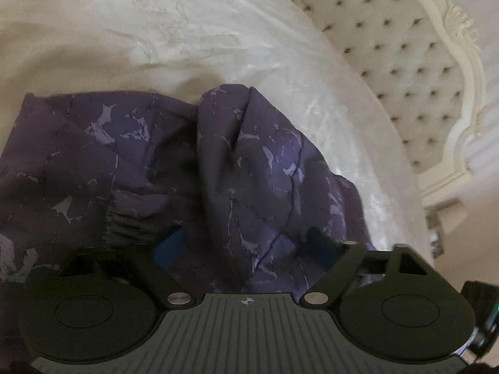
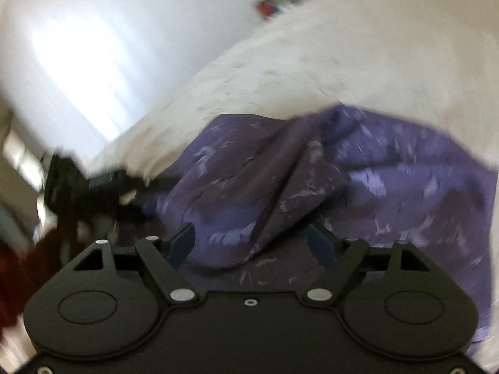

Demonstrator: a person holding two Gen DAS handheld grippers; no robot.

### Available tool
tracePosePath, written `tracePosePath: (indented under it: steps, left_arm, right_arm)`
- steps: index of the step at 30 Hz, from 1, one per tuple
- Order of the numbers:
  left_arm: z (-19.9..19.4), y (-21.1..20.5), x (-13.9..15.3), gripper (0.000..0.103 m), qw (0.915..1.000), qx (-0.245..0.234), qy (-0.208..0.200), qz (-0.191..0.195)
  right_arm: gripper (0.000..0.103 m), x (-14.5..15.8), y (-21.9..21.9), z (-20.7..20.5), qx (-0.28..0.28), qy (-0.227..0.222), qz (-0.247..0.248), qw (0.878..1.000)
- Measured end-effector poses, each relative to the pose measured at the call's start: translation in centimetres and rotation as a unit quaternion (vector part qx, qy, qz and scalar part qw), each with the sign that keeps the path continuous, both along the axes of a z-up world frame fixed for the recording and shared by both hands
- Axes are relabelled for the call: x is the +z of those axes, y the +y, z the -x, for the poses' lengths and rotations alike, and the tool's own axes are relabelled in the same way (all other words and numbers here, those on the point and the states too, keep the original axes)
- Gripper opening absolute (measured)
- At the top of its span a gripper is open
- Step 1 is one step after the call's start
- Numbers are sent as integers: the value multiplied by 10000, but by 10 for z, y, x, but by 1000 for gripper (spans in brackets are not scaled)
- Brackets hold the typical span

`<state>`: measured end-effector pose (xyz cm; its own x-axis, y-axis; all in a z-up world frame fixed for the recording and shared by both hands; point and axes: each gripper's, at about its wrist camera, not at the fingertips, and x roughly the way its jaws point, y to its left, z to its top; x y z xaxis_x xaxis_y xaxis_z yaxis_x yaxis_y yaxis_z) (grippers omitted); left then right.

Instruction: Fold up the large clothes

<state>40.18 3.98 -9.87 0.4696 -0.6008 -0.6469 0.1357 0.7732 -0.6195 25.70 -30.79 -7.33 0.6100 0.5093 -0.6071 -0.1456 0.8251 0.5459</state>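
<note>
Reaching: both grippers low over the garment, fabric ridges between spread blue pads.
Left gripper [image 1: 246,246]: jaws apart, not pinching.
Right gripper [image 2: 252,243]: jaws wide, nothing clamped.
Purple patterned garment [image 1: 156,155]: rumpled on the cream bedspread [image 1: 124,31], near the tufted headboard [image 1: 389,62].
Progress: seemingly partly folded; smoothing and further folds remain.

Readable text: none in either wrist view.
Mark on left gripper: a small round crosshair sign [image 1: 246,301], quartered light and dark, on the ribbed grey plastic body; no letters beside it.
Purple marbled garment [image 1: 255,168]: pale streak pattern only, no label legible.
</note>
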Motion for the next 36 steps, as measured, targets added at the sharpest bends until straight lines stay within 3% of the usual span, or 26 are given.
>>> tracePosePath:
  steps: [1,2,7,10,13,17,19,24,27,32,36]
  left_arm:
    - [4,2,1,34,10000,0,-37,5]
    - [4,1,3,17,10000,43,-51,4]
    - [14,3,12,13,9992,115,-122,363]
    - [23,-4,21,13,9975,116,-215,660]
    - [34,-14,25,13,9958,-13,-401,821]
    - [43,-29,17,13,9976,-249,-617,197]
    - [44,-26,6,13,9986,-208,-476,-136]
    - [43,0,-7,14,9991,125,-331,-221]
    - [46,6,-1,19,9989,64,-455,-66]
    - [48,5,10,52,9971,-8,-750,-95]
    - [40,-3,14,58,9969,138,-774,-99]
  right_arm:
    - [82,-6,-3,-8,-110,139,-229,9996]
    - [82,-13,-5,-13,-203,210,-408,9987]
    - [81,-28,-8,-57,-470,412,-1022,9928]
    - [77,-13,-13,-76,-666,-40,-1265,9897]
    - [78,8,-15,-81,-749,-658,-639,9930]
    - [78,-7,-27,-79,-1105,-143,-166,9936]
    - [78,-18,-33,-70,-1315,58,140,9912]
    - [78,-27,-42,-43,-1540,79,205,9878]
    - [78,-21,-34,-26,-1303,-150,239,9911]
    - [78,-13,-5,-12,-840,-293,275,9957]
    - [78,-12,25,-1,-455,-356,305,9979]
